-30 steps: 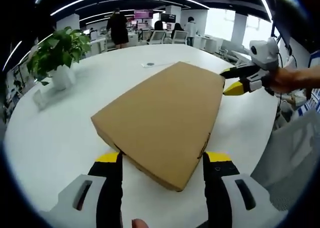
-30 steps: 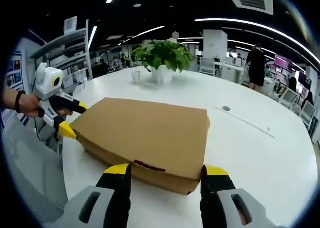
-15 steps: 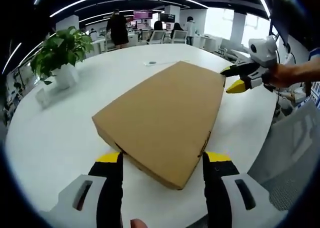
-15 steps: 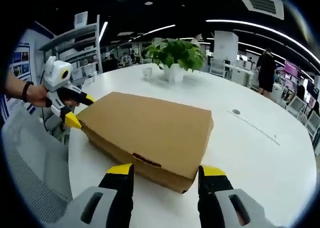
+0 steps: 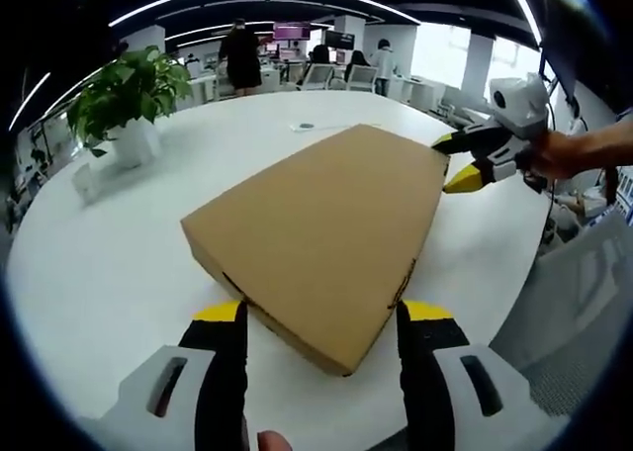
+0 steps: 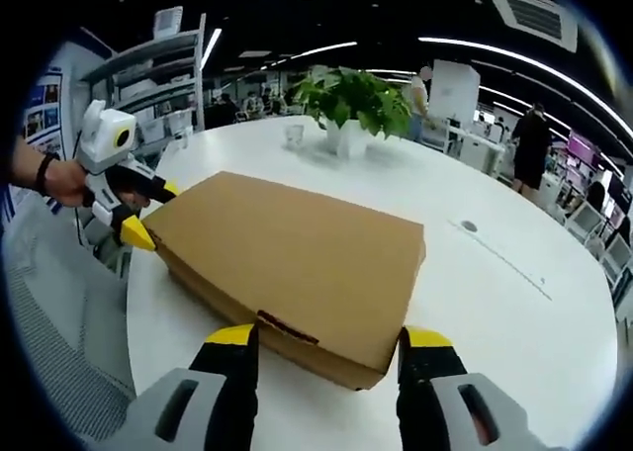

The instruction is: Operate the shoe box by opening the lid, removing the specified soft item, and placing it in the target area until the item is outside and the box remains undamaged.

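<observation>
the left gripper stands wide, its yellow-tipped black jaws flanking one corner of the flat brown cardboard shoe box, lid closed, lying on the round white table. the right gripper is likewise spread at the opposite corner. a green potted plant stands well apart.

Left gripper with black jaws, yellow tips and grey housings, right gripper built alike, dark band on the wrist gripping the white-topped tool
</observation>
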`<state>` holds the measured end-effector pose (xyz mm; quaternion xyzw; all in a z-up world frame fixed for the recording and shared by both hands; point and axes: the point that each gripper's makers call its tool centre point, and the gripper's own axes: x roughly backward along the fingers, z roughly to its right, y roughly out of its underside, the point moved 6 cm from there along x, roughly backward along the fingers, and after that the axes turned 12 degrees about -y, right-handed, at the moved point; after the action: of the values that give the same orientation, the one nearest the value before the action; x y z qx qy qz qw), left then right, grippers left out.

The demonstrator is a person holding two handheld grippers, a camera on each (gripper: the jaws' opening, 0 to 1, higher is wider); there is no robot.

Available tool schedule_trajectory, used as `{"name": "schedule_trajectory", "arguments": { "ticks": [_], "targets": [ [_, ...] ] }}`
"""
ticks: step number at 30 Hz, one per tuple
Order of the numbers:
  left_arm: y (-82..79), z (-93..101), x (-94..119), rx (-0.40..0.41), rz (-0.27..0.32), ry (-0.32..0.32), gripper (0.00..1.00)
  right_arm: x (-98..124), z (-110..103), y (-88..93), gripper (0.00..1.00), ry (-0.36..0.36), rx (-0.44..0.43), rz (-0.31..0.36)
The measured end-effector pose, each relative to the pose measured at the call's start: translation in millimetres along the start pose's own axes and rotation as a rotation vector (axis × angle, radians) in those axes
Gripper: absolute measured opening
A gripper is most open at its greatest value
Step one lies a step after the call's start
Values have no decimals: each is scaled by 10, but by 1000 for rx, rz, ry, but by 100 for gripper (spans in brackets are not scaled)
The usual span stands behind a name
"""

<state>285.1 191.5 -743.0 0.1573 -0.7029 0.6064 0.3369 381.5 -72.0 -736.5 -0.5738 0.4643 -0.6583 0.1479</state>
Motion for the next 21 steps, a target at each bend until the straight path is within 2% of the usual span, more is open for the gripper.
{"name": "schedule_trajectory", "arguments": {
  "ticks": [10, 21],
  "targets": [
    [-48, -26, 82, 25, 11, -2, 58, 84, -61, -66, 53, 3, -21, 26],
    [-158, -67, 181, 68, 42, -5, 56, 189, -92, -219, 53, 6, -48, 73]
  ]
}}
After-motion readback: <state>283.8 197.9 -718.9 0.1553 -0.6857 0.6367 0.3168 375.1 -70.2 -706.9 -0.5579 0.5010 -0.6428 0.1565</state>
